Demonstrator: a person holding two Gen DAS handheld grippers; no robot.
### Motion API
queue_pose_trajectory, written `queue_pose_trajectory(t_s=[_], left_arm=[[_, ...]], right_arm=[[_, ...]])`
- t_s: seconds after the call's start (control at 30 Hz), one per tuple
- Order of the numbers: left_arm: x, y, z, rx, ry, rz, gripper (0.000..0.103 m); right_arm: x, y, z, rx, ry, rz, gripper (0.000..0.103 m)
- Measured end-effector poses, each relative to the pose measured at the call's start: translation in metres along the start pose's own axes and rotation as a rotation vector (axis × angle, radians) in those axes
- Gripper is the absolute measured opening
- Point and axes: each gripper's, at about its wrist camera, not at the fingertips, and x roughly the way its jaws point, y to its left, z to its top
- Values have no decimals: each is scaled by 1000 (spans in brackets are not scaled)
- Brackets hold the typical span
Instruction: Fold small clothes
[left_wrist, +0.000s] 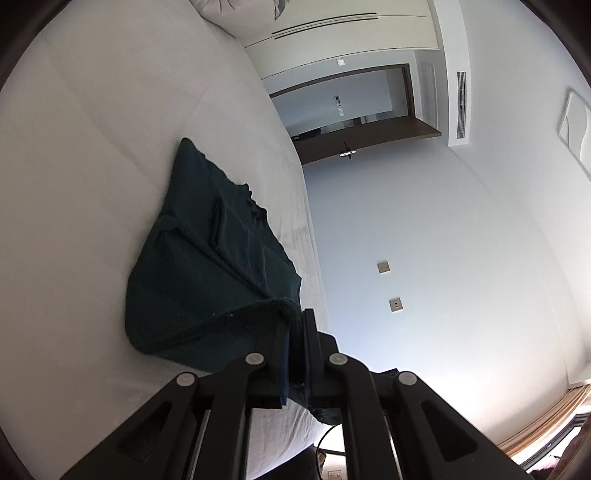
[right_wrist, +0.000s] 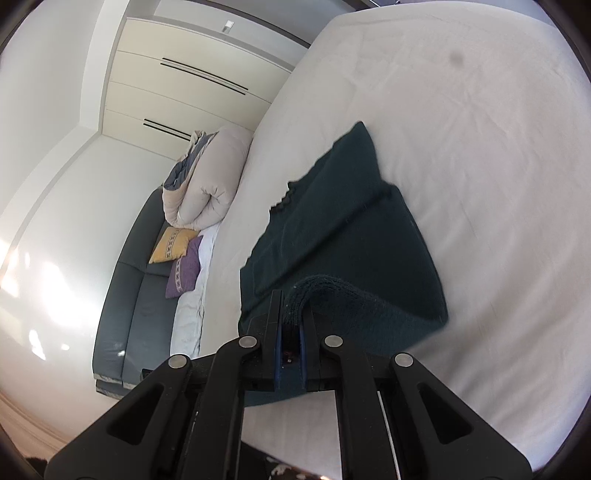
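A big bed (right_wrist: 461, 147) with a white sheet holds dark green clothes (right_wrist: 351, 229) near its middle. A rolled-up blanket (right_wrist: 210, 184) lies at the bed's nine o'clock edge.

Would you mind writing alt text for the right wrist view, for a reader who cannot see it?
The right gripper is clamped on the rolled edge of a dark green garment, lifting it off a white bed. To the left, a grey sofa holds a rolled duvet and yellow and purple cushions.

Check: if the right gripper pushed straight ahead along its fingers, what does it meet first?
Likely the dark garment itself: the right gripper is shut on its edge and the rest lies ahead on the bed. Depth uncertain.
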Motion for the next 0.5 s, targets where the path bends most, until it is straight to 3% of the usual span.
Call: queue_pose_trajectory(t_s=[0.27, 0.5], left_arm=[[54, 7, 74, -9, -26, 39, 5], [103, 28, 120, -22, -15, 94, 5]], right_arm=[[70, 11, 82, 12, -33, -42, 6], [130, 7, 143, 24, -52, -106, 6]])
